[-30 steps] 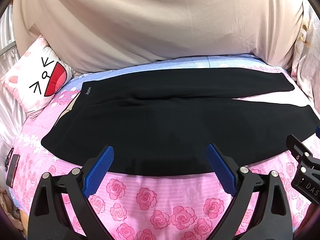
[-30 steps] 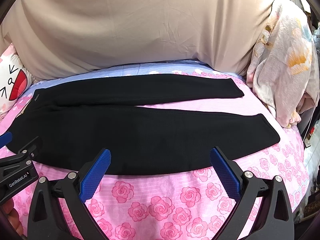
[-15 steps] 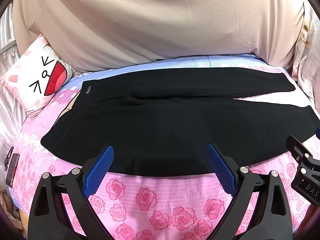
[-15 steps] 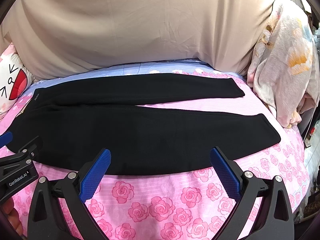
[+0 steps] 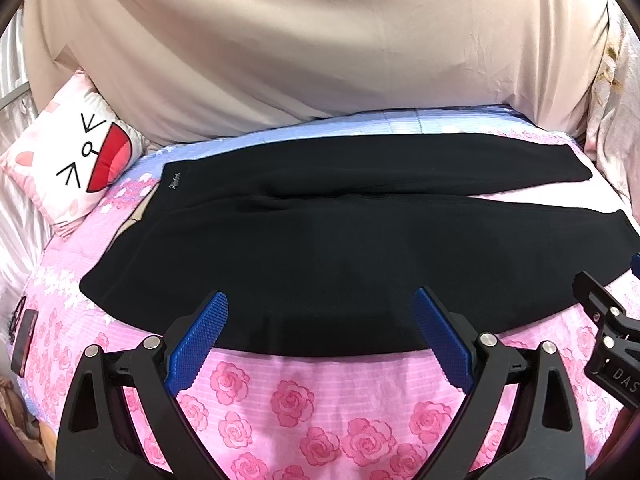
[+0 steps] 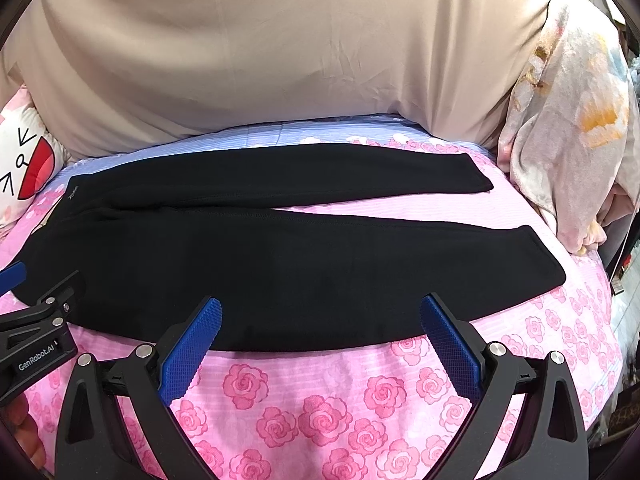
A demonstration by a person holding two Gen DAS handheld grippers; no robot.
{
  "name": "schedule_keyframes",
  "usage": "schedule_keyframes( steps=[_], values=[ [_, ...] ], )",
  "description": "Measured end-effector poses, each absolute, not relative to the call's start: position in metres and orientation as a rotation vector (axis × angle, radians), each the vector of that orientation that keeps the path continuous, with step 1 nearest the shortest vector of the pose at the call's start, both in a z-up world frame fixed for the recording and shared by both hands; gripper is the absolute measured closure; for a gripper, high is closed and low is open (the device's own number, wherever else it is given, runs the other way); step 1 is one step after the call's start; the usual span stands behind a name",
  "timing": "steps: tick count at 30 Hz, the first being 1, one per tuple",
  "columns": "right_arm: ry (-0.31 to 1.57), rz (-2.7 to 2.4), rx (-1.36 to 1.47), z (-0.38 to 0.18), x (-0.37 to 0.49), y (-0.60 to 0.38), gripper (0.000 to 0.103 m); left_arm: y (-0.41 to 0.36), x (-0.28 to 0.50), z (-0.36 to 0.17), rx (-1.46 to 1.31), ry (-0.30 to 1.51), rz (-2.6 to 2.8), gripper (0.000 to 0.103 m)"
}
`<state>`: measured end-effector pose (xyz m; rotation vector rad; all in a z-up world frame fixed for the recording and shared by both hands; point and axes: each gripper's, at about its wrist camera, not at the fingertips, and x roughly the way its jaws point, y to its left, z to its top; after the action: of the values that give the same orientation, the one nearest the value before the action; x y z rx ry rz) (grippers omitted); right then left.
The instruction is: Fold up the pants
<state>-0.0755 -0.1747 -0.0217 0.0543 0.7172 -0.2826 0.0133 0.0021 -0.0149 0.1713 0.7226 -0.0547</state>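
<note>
Black pants lie flat across the pink rose bedsheet, waistband at the left, both legs stretched to the right. The far leg and the near leg split apart toward the cuffs. My left gripper hovers open at the pants' near edge, blue pads spread wide with nothing between them. My right gripper is also open, over the near leg's lower edge. Each gripper's black body shows at the edge of the other's view.
A cartoon-face pillow sits at the left. A big beige cushion backs the bed. A floral blanket is piled at the right. A dark phone lies near the left bed edge. Rose sheet lies bare in front.
</note>
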Motion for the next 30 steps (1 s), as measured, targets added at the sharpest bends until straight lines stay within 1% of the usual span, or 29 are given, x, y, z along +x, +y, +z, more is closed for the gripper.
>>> schedule_keyframes(
  steps=[5,8,14,17,22,26,30],
  values=[
    [0.731,-0.212,0.117,-0.024,-0.071,-0.197,0.005,0.009,0.019,-0.014,0.098,0.684,-0.067,0.011],
    [0.723,-0.206,0.159,-0.021,-0.063,-0.227,0.005,0.019,0.027,-0.014,0.034,0.658,-0.053,0.011],
    [0.680,-0.264,0.204,-0.004,-0.034,-0.320,0.005,0.017,0.071,-0.017,0.117,0.770,-0.041,0.010],
    [0.663,-0.281,0.180,-0.002,0.001,-0.373,0.005,0.020,0.089,-0.018,0.131,0.771,-0.028,0.010],
    [0.720,-0.267,0.174,-0.015,0.076,-0.455,0.005,0.031,0.131,-0.017,0.133,0.789,-0.054,0.008],
    [0.786,-0.261,0.148,-0.033,0.133,-0.500,0.005,0.061,0.175,-0.015,0.100,0.800,-0.023,0.007],
    [0.812,-0.211,0.195,-0.046,0.170,-0.530,0.005,0.103,0.221,-0.012,0.046,0.823,-0.007,0.007]
  ],
)
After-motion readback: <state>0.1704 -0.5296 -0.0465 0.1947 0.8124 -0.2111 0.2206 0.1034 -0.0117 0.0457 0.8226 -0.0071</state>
